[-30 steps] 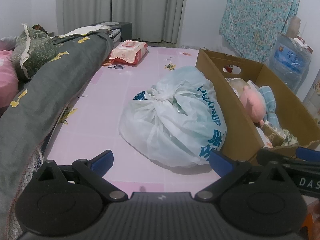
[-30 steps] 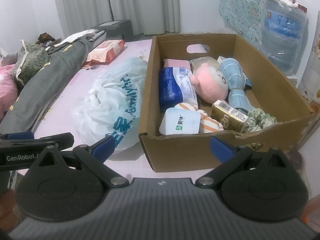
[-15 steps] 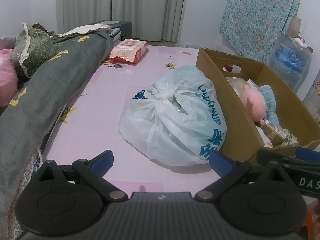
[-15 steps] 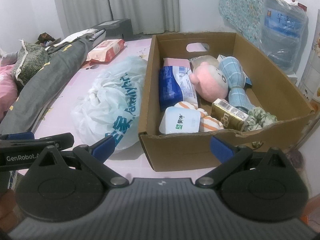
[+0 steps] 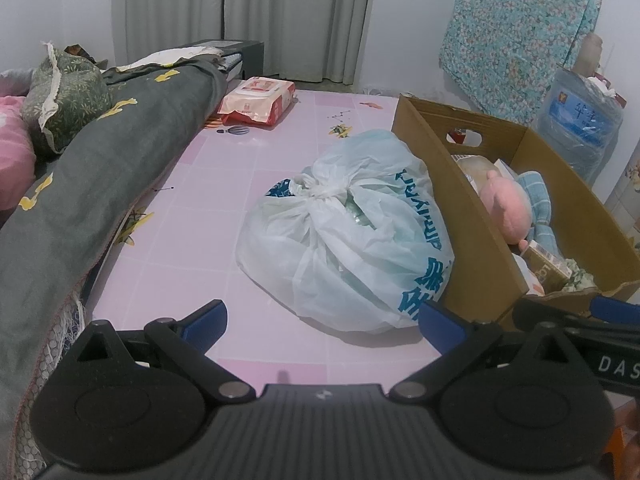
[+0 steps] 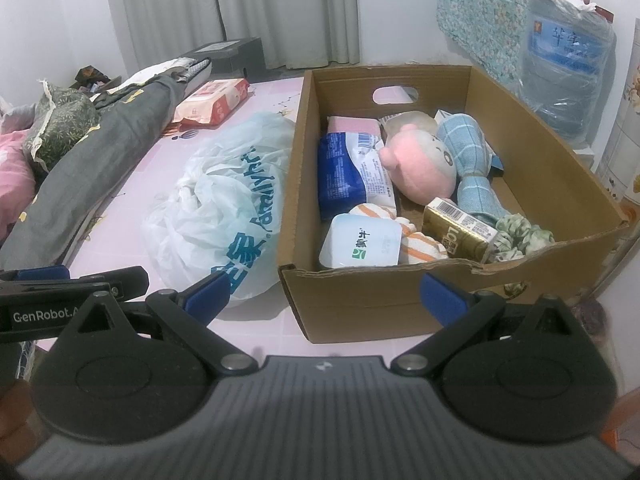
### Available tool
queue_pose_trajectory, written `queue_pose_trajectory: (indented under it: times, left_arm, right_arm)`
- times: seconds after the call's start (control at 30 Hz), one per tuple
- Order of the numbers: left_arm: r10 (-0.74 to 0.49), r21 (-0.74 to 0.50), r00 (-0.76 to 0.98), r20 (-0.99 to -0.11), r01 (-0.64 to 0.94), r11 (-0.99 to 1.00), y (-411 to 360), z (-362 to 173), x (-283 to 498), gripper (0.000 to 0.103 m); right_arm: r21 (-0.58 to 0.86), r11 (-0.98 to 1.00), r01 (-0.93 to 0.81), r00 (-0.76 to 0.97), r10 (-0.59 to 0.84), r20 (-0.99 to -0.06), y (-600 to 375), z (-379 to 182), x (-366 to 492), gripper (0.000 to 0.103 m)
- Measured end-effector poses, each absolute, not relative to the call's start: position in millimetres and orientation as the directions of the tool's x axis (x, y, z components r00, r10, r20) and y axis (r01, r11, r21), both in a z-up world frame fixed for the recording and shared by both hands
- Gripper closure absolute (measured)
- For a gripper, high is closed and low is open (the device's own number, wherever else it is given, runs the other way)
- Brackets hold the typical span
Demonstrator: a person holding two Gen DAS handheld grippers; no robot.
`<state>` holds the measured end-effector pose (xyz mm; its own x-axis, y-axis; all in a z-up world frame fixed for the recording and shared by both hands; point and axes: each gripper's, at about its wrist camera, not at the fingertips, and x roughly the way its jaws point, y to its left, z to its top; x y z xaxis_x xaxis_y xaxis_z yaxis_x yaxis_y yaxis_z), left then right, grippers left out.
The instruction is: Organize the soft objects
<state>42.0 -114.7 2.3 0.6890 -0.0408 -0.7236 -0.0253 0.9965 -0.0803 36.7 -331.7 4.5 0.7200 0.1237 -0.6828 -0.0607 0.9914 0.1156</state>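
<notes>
A cardboard box (image 6: 384,296) stands on the pink floor and holds a pink plush toy (image 6: 420,168), a light blue cloth toy (image 6: 468,148), a striped cloth (image 6: 420,240), a green scrunchie (image 6: 520,236), a blue packet (image 6: 348,176), a white tub (image 6: 360,240) and a gold carton (image 6: 460,228). A tied white plastic bag (image 5: 352,236) leans on the box's left wall (image 5: 460,216). My left gripper (image 5: 320,320) is open and empty, short of the bag. My right gripper (image 6: 324,292) is open and empty before the box's near wall.
A grey blanket (image 5: 88,184) and pillows (image 5: 68,96) lie along the left. A pink wipes pack (image 5: 256,100) lies far on the floor. A water jug (image 6: 568,64) stands behind the box at right. Curtains (image 5: 240,16) hang at the back wall.
</notes>
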Motion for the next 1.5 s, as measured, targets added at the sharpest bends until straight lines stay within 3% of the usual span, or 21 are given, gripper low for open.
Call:
queue_pose_trajectory:
  times: [1.5]
  left_arm:
    - [-0.041, -0.08, 0.691, -0.721, -0.025, 0.996, -116.2, 4.1, 40.6, 0.001]
  right_arm:
    - [0.115, 0.992, -0.059, 0.719, 0.122, -0.684, -331.6, 4.6, 34.8, 0.001]
